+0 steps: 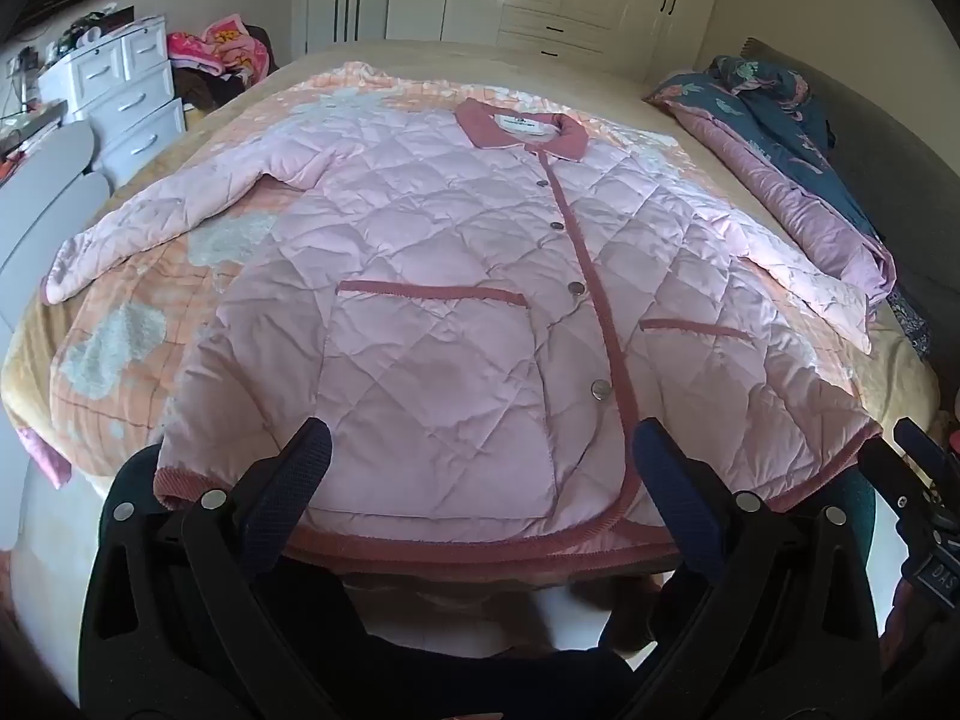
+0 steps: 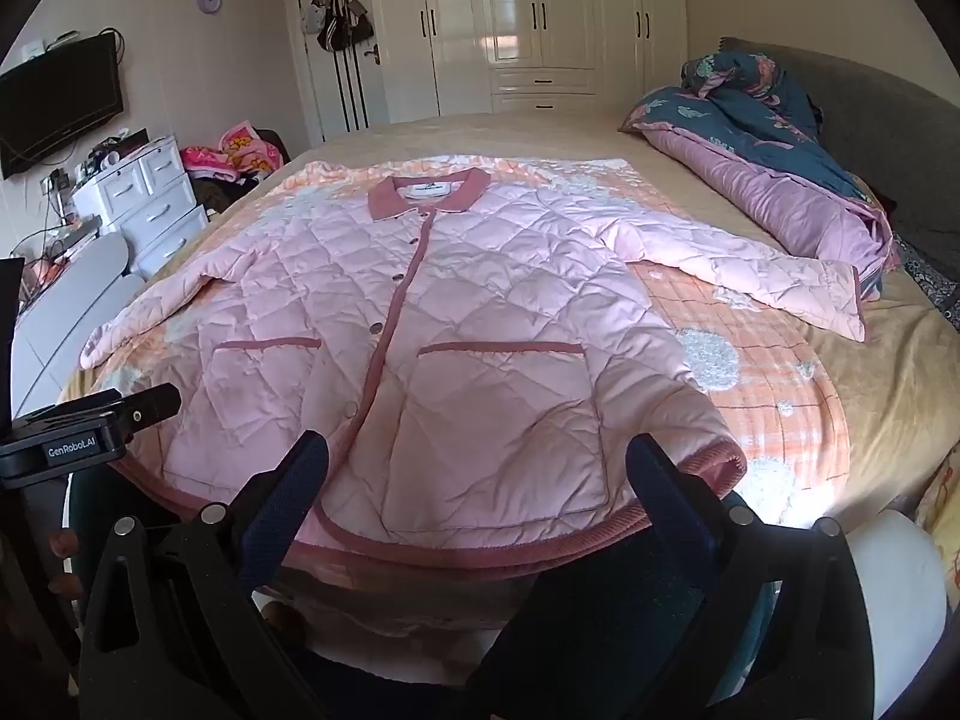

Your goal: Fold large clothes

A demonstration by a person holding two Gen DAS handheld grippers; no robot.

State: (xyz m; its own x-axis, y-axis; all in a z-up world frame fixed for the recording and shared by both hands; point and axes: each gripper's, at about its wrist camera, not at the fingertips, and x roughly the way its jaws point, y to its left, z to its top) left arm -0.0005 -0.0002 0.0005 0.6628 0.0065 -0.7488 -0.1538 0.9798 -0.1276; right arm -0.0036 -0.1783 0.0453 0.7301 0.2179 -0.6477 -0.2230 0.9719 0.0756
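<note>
A pink quilted jacket [image 1: 456, 276] lies flat and buttoned on the bed, collar at the far end, both sleeves spread out; it also shows in the right wrist view [image 2: 480, 324]. Its dark pink hem [image 1: 480, 546] hangs at the near bed edge. My left gripper [image 1: 480, 468] is open and empty, its fingers just above the hem near the left pocket. My right gripper [image 2: 477, 474] is open and empty above the hem [image 2: 480, 552], near the right pocket. The right gripper's side shows at the right edge of the left wrist view [image 1: 924, 510].
An orange checked blanket [image 2: 774, 372] lies under the jacket on the beige bed [image 2: 900, 396]. A rolled blue and purple quilt [image 2: 774, 168] lies at the far right. White drawers [image 2: 150, 204] and a pile of clothes [image 2: 240, 156] stand left; wardrobes [image 2: 540, 18] at the back.
</note>
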